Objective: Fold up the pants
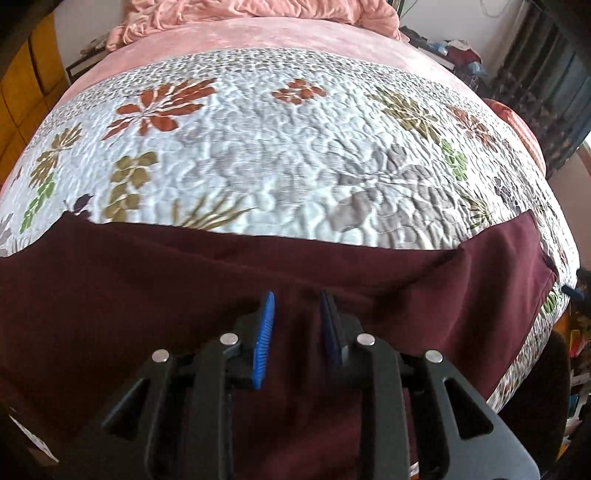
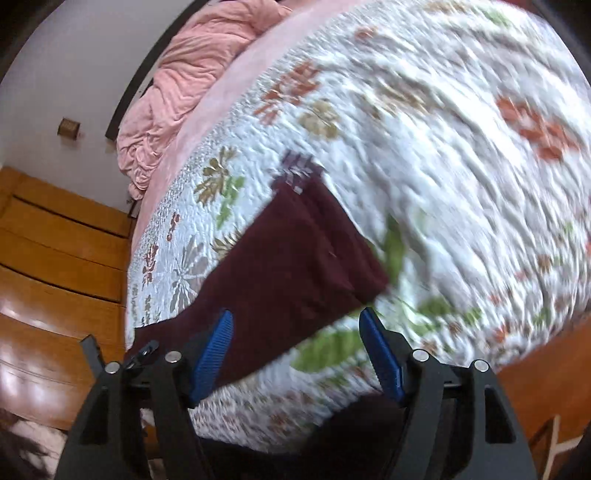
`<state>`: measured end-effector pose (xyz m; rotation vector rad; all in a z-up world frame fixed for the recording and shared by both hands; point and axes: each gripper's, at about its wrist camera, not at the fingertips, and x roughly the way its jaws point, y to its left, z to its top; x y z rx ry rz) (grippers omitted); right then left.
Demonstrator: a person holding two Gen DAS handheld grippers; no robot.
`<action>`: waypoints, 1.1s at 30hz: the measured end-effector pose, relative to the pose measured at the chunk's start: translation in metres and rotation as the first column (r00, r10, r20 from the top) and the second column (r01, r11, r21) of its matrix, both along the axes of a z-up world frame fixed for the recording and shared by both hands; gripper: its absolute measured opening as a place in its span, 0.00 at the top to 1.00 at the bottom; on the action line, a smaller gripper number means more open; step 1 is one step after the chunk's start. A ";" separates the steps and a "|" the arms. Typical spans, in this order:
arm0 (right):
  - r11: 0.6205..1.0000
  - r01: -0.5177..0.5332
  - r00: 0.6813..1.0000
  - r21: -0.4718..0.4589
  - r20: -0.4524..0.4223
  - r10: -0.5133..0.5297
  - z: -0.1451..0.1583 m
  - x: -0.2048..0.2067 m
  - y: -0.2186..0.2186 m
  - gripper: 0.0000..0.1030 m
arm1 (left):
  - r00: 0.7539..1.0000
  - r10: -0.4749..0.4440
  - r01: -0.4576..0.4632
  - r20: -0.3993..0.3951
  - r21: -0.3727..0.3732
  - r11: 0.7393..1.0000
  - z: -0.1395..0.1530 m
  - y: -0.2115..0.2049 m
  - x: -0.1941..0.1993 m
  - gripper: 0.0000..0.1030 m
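Note:
Dark maroon pants (image 1: 184,280) lie flat along the near edge of a bed with a floral quilt (image 1: 258,147). In the left wrist view my left gripper (image 1: 297,301) hovers just over the pants, its blue pads a narrow gap apart with maroon cloth showing between them; it holds nothing that I can see. In the right wrist view the pants (image 2: 288,266) stretch away over the quilt (image 2: 443,147). My right gripper (image 2: 295,325) is wide open above the near end of the pants, empty. That view is blurred by motion.
A bunched pink blanket (image 1: 258,11) lies at the head of the bed, also in the right wrist view (image 2: 184,81). A wooden floor (image 2: 55,277) lies to the left of the bed. Cluttered shelves and a dark curtain (image 1: 535,92) stand at the right.

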<state>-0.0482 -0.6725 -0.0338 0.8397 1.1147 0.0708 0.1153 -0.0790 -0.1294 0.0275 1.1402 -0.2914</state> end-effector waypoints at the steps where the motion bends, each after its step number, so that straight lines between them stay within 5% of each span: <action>1: 1.000 -0.004 1.000 0.013 0.001 0.004 -0.008 -0.004 -0.005 0.30 | 1.000 -0.001 0.001 -0.002 0.003 1.000 -0.001 -0.005 0.003 0.75; 16: 0.983 0.057 0.993 0.172 0.090 -0.074 -0.040 0.009 0.007 0.28 | 0.998 0.060 -0.060 -0.022 -0.023 0.998 -0.015 -0.018 0.001 0.66; 24: 0.978 0.058 0.984 0.200 0.156 -0.090 -0.035 0.017 0.011 0.43 | 0.999 0.053 -0.053 0.011 -0.004 0.999 -0.012 -0.023 -0.003 0.63; 30: 0.995 0.020 0.999 0.096 0.047 -0.025 -0.047 0.044 0.028 0.37 | 0.998 0.057 -0.057 0.014 -0.011 0.998 -0.013 -0.022 -0.003 0.62; 32: 0.998 -0.023 0.998 0.057 0.052 0.020 -0.044 0.054 0.037 0.53 | 0.998 0.059 -0.059 0.013 -0.012 0.998 -0.013 -0.022 -0.003 0.61; 33: 0.997 -0.051 0.998 0.055 0.045 0.049 -0.044 0.059 0.042 0.79 | 0.998 0.058 -0.057 0.015 -0.011 0.998 -0.012 -0.022 -0.003 0.61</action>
